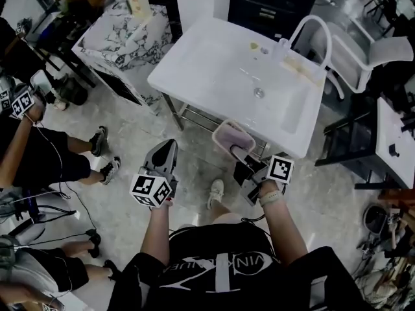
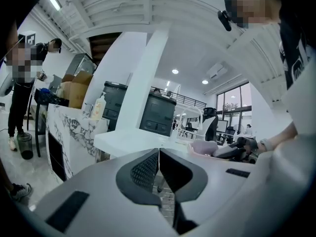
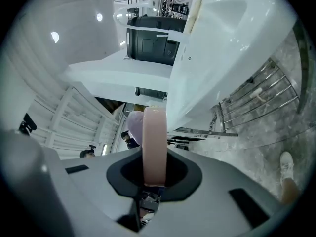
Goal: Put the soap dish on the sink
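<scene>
A pale pink soap dish (image 1: 232, 137) hangs just before the white sink's (image 1: 214, 70) near edge, held by its rim in my right gripper (image 1: 241, 154). In the right gripper view the dish rim (image 3: 154, 144) stands edge-on, pinched between the dark pads, with the sink (image 3: 217, 48) beyond it, tilted. My left gripper (image 1: 163, 153) hovers over the floor left of the dish, jaws closed with nothing between them. In the left gripper view its fingertips (image 2: 158, 153) meet, and the sink (image 2: 133, 138) and the pink dish (image 2: 203, 146) show ahead.
A marble-topped cabinet (image 1: 123, 34) stands left of the sink with a bottle (image 1: 137, 2) on it. A white chair (image 1: 363, 54) is at the sink's right. People stand at the left (image 1: 39, 154). A metal rack (image 1: 194, 118) runs under the sink. A curved faucet (image 1: 311, 28) rises at the sink's far side.
</scene>
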Motion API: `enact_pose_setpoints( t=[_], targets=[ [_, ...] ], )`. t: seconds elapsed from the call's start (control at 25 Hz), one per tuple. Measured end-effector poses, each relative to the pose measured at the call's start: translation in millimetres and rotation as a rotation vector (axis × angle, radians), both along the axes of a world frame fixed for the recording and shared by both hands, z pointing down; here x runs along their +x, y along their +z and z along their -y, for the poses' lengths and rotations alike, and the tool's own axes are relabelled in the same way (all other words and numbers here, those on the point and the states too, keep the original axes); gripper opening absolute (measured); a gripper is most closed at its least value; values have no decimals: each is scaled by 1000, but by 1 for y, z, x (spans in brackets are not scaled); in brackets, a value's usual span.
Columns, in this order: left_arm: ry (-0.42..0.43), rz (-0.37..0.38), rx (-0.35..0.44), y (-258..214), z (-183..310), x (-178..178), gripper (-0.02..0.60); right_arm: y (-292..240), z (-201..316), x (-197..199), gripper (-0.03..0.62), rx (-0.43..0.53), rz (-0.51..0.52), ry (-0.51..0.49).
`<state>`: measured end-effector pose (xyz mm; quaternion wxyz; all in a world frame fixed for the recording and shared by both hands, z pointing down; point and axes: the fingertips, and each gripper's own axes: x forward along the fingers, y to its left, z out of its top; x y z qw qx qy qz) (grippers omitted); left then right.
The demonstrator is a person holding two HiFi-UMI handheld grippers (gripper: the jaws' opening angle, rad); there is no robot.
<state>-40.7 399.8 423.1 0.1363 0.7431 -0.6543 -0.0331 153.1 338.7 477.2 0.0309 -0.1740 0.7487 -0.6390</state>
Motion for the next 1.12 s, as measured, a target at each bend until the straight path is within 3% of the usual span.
enact_pose_setpoints(
  t=[0.32,1.12],
  targets=[
    [28,19,-14,4,60,-3,21,-1,49,-16,49,-14,-2,-18],
    [110,-5,54,-15,187,-6,17,-6,145,-33,49,-24,-28,31]
  ],
)
